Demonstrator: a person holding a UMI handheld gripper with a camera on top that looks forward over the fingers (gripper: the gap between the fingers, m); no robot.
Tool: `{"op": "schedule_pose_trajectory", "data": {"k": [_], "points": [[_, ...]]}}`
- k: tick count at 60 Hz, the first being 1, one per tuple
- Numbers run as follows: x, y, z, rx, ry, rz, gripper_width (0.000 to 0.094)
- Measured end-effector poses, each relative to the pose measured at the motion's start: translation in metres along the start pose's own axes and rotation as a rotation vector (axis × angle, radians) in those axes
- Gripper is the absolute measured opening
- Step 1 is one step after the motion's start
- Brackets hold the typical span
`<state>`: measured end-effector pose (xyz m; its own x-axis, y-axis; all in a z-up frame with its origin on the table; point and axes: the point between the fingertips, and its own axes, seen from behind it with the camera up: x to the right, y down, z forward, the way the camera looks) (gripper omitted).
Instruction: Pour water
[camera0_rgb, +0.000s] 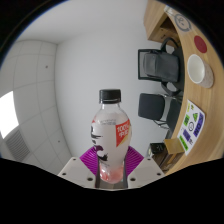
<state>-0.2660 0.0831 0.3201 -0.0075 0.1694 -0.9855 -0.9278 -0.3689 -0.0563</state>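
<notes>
A clear plastic bottle with a white cap and a red, black and white label stands upright between my fingers. My gripper is shut on the bottle's lower part, its purple pads pressing it from both sides. The bottle is lifted high, with a grey floor far beneath it. Its base shows pinkish between the fingers.
A wooden table lies to the right with a white plate, a round dish and a printed card on it. Two black chairs stand by the table's edge. Grey tiled floor spreads beyond.
</notes>
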Motion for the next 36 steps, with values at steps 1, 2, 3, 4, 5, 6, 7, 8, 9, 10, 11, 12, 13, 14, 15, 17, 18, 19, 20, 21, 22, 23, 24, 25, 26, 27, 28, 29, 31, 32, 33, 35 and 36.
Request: {"op": "schedule_pose_trajectory", "data": {"k": [1,2,3,4,5,6,7,8,9,10,11,12,13,14,15,17,18,19,20,21,22,23,24,25,26,27,28,29,31,32,33,35,36], "points": [[0.003,-0.009,-0.001,0.007,-0.005,0.042,0.0309],[0.009,-0.019,0.001,0.015,-0.009,0.084,0.0308],[0.014,-0.028,0.003,0.023,-0.013,0.126,0.0307],[0.021,-0.035,0.007,0.027,-0.015,0.166,0.0308],[0.026,-0.043,0.008,0.029,-0.022,0.208,0.0308],[0.031,-0.049,0.009,0.031,-0.028,0.251,0.0308],[0.038,-0.057,0.009,0.039,-0.029,0.295,0.0308],[0.046,-0.064,0.010,0.049,-0.027,0.337,0.0309],[0.054,-0.071,0.011,0.058,-0.023,0.376,0.0310],[0.061,-0.076,0.011,0.064,-0.022,0.412,0.0308],[0.069,-0.082,0.012,0.071,-0.021,0.444,0.0307],[0.074,-0.091,0.007,0.077,-0.016,0.476,0.0308],[0.083,-0.093,0.012,0.083,-0.009,0.498,0.0308],[0.091,-0.097,0.012,0.088,-0.004,0.520,0.0308],[0.097,-0.100,0.012,0.090,-0.002,0.540,0.0307],[0.109,-0.107,0.011,0.097,0.002,0.574,0.0306],[0.115,-0.110,0.011,0.102,0.007,0.584,0.0307],[0.119,-0.112,0.010,0.103,0.010,0.591,0.0306],[0.117,-0.117,0.002,0.102,0.009,0.602,0.0307],[0.121,-0.114,0.010,0.098,0.009,0.600,0.0308],[0.123,-0.115,0.010,0.093,0.010,0.601,0.0306],[0.126,-0.115,0.010,0.088,0.016,0.600,0.0306],[0.128,-0.114,0.011,0.080,0.021,0.597,0.0307],[0.125,-0.115,0.005,0.075,0.026,0.595,0.0307],[0.129,-0.112,0.009,0.065,0.034,0.589,0.0306],[0.129,-0.111,0.009,0.056,0.041,0.587,0.0306],[0.129,-0.111,0.008,0.048,0.049,0.582,0.0308],[0.129,-0.110,0.007,0.038,0.058,0.573,0.0307],[0.130,-0.111,0.007,0.022,0.078,0.545,0.0309],[0.129,-0.113,0.003,0.020,0.081,0.528,0.0310],[0.129,-0.113,0.007,0.005,0.091,0.502,0.0309],[0.128,-0.115,0.008,-0.012,0.113,0.436,0.0308],[0.126,-0.113,0.008,-0.011,0.124,0.392,0.0307]]}}
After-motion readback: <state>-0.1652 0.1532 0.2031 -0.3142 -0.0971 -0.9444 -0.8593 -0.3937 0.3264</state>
